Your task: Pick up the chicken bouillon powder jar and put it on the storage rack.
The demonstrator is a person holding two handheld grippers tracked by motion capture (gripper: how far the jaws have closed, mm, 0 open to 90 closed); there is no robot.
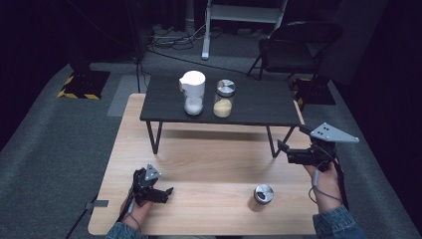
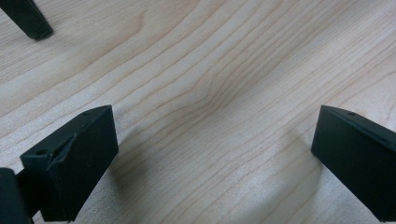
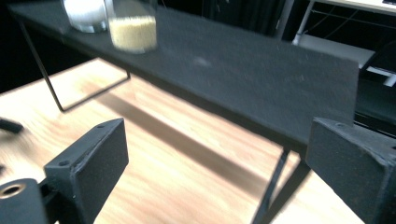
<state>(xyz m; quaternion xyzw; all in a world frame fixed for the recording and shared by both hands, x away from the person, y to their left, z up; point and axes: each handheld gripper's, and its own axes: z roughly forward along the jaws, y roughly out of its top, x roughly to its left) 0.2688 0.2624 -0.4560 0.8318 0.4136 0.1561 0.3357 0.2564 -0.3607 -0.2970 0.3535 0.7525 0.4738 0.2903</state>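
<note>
The left hand-held gripper rests low on the light wooden table, jaws wide apart and empty. A small metal-lidded jar stands upright nearby. The right hand-held gripper, open and empty, hovers beside the low black shelf bearing two upright jars.

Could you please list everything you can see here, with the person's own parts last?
wooden table: one, light wood, centre.
black shelf: one, black, on thin legs at the wooden table's far side.
white jar: one, white lid and white contents, on the shelf, left.
glass jar: one, silver lid, yellowish contents, on the shelf, beside the white jar.
small jar: one, silver lid, on the wooden table, near right.
folding chair: one, black, beyond the shelf.
left tool: one, black, open, low over the table.
right tool: one, black, open, by the shelf's right end.
</note>
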